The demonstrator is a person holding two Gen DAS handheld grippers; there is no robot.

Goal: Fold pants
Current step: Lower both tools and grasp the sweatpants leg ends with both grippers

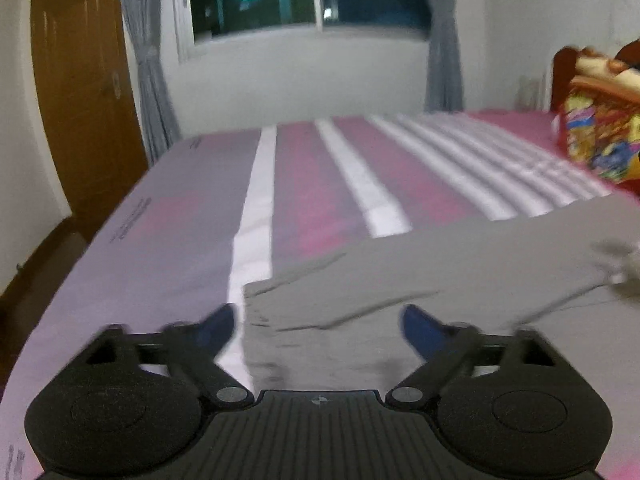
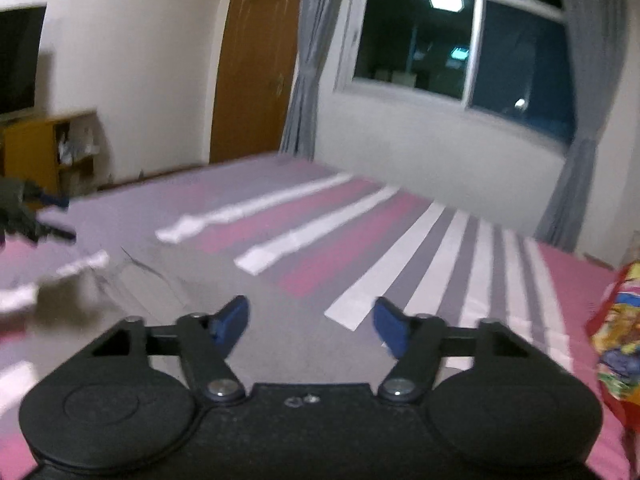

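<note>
Gray pants [image 1: 460, 264] lie flat on the striped bed [image 1: 312, 176], leg ends toward the left. Left hand-held gripper [image 1: 318, 330] hangs over the cuff edge, jaws apart, nothing between them. Right hand-held gripper [image 2: 311, 326] hangs over the pants too, also parted and empty. Likely step: grab. Pinch both layers at matching corners, then lift evenly to avoid bunching.

Pants [image 1: 460, 264]: matt grey cloth, lightly creased; bed [image 1: 320, 184] sheet: smooth striped cloth; hand-held gripper [image 1: 318, 326]: matt black plastic, blue pads [image 1: 420, 326], metal pivots; door [image 1: 86, 92]: glossy wood.
</note>
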